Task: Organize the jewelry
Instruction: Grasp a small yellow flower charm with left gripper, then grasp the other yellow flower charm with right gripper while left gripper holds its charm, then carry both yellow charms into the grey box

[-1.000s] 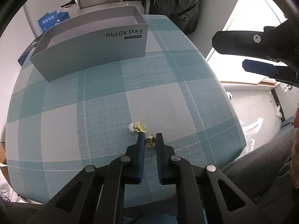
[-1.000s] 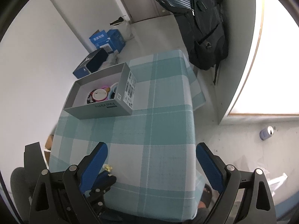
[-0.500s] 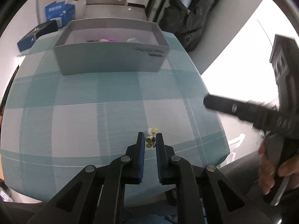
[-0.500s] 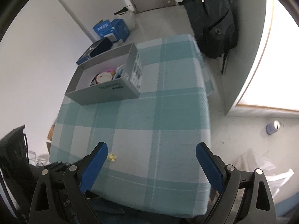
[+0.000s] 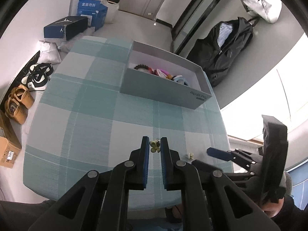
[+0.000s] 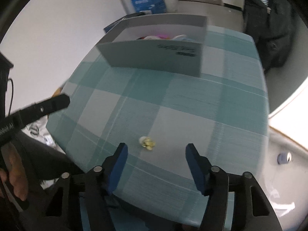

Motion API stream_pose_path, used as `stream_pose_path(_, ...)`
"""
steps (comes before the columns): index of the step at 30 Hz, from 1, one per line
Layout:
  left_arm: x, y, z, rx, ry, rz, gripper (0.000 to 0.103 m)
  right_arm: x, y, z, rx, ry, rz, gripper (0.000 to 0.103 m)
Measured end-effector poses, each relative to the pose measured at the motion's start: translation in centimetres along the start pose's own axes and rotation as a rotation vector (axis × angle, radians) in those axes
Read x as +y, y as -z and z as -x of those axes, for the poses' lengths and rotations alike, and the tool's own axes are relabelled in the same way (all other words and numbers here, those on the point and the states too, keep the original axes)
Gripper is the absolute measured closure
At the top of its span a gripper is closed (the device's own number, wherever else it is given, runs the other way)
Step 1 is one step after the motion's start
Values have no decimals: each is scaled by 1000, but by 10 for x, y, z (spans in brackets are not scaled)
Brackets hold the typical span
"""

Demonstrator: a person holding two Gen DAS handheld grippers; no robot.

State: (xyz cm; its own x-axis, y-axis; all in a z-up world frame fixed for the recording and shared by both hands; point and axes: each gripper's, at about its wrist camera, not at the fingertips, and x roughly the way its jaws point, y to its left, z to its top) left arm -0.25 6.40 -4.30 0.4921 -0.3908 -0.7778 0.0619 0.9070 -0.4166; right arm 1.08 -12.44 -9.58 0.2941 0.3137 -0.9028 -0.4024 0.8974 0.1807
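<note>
Yellow and small, the flower earring [image 5: 154,146] sits pinched between the blue pads of the left gripper [image 5: 155,144], held clear above the checked cloth [image 5: 92,104]. I judge it very light, rigid and a bit brittle – petals that could snap, and a glossy surface that could slip out of a loose pinch. A hold across the flower's body, as here, looks safer than one on a post or a petal tip, though its back is too small to make out.

Its mate, a second earring [image 6: 147,143], lies loose on the cloth near the table's front edge; in the left view it shows as a pale speck [image 5: 189,155] at about 4 o'clock from the held one. The right gripper [image 6: 156,154] hovers just short of it, fingers spread wide and empty, the earring at 12 o'clock between the tips. It would need a gentle, centred close – a piece this small could skid sideways on the weave.

At 12 o'clock across the table stands the grey box [image 5: 165,92], open-topped and well apart from both earrings. Inside lie mixed pieces [image 5: 163,73] – dark, pink, orange and pale blue – bunched toward its right half; what each one is I cannot tell.
</note>
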Motion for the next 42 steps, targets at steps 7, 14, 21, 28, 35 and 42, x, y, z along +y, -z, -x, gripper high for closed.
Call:
stream_pose_path(7,12,-6,2,-6,19,19,96,21,0,-14,11,73,100,63)
stream_pose_path(14,11,-6,4,-6,9,3,96,26,3,-17,3,107,148,97)
stream_pose_path(21,8,-7,0,-3,-10,-18,96,24,-3,-15,-8,78,130,98)
stream_pose_path(28,6,-9,-5,10,-30,-26,96,18,-9,-6,-39,50,71,98)
stream_pose_path(35,3,-18,-9,29,-32,-5,96,12,-27,7,-103,-32,0,98)
stream_pose_path(42,-11,-44,-6,44,15,-34,96,9,-58,24,-154,-80,-43,98)
